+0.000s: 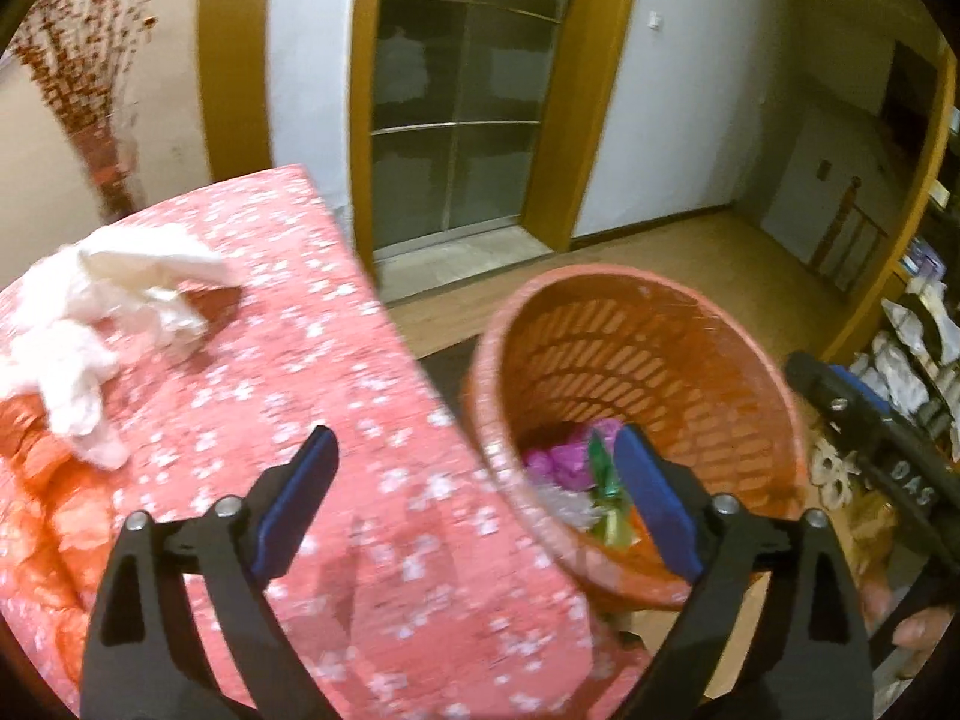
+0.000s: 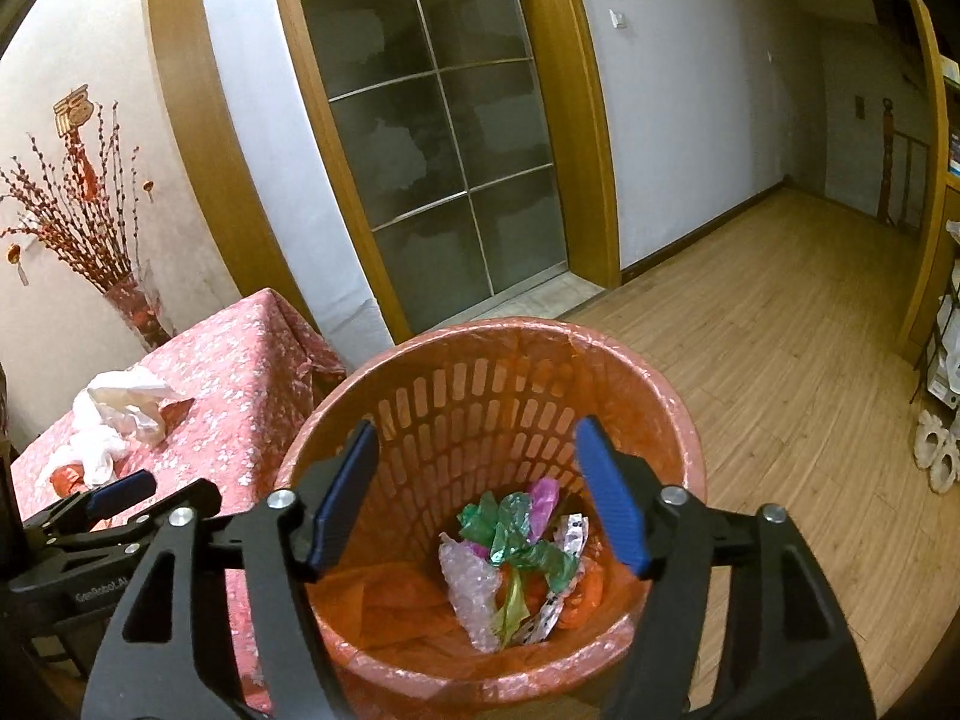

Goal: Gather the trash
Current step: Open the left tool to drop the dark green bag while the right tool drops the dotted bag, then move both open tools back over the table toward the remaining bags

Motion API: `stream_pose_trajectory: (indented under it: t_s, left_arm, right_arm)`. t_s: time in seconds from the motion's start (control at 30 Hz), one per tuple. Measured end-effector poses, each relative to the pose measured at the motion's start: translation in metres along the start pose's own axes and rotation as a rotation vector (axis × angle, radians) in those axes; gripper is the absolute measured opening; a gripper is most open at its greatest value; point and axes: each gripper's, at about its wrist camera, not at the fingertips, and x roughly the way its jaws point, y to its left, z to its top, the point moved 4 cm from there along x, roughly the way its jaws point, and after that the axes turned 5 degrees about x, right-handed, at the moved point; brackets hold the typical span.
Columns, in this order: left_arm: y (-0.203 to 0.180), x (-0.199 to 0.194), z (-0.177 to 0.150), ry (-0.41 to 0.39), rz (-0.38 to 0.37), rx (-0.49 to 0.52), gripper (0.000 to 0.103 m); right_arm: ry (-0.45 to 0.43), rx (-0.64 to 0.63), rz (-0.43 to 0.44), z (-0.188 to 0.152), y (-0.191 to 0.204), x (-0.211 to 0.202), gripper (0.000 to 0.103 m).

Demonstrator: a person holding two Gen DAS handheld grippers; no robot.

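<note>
Right tongs (image 2: 474, 495), jaws wide and empty, hang over orange bin (image 2: 660, 420) at frame centre; wrappers (image 2: 516, 546) lie inside. Left tongs (image 1: 474, 501) gape empty at counter (image 1: 336, 360) edge. White crumpled trash (image 1: 108, 324) waits upper left; approach low, pinch bulk.

One orange slatted wastebasket (image 2: 474, 396) stands beside one pink-clothed surface (image 2: 240, 372). One heap of white crumpled plastic bags (image 2: 120, 420) lies on it. Two grippers; the wrappers in the basket are too tangled to count.

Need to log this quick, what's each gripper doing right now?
Left gripper: open, holding nothing.
Right gripper: open, empty, above the orange basket.
</note>
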Motion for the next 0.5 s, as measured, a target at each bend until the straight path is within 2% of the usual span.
stream_pose_trajectory:
  t_s: [0.1, 0.2, 0.5]
  left_arm:
    - [0.019, -0.004, -0.007, 0.008, 0.050, -0.026, 0.094]
    - [0.035, -0.009, -0.013, 0.017, 0.089, -0.048, 0.095]
    - [0.088, -0.043, -0.037, -0.004, 0.164, -0.129, 0.095]
  right_arm:
    - [0.005, -0.009, 0.002, -0.002, 0.005, -0.002, 0.069]
    - [0.005, -0.024, 0.005, -0.004, 0.013, -0.003, 0.077]
    - [0.034, -0.103, 0.048, -0.018, 0.055, -0.005, 0.077]
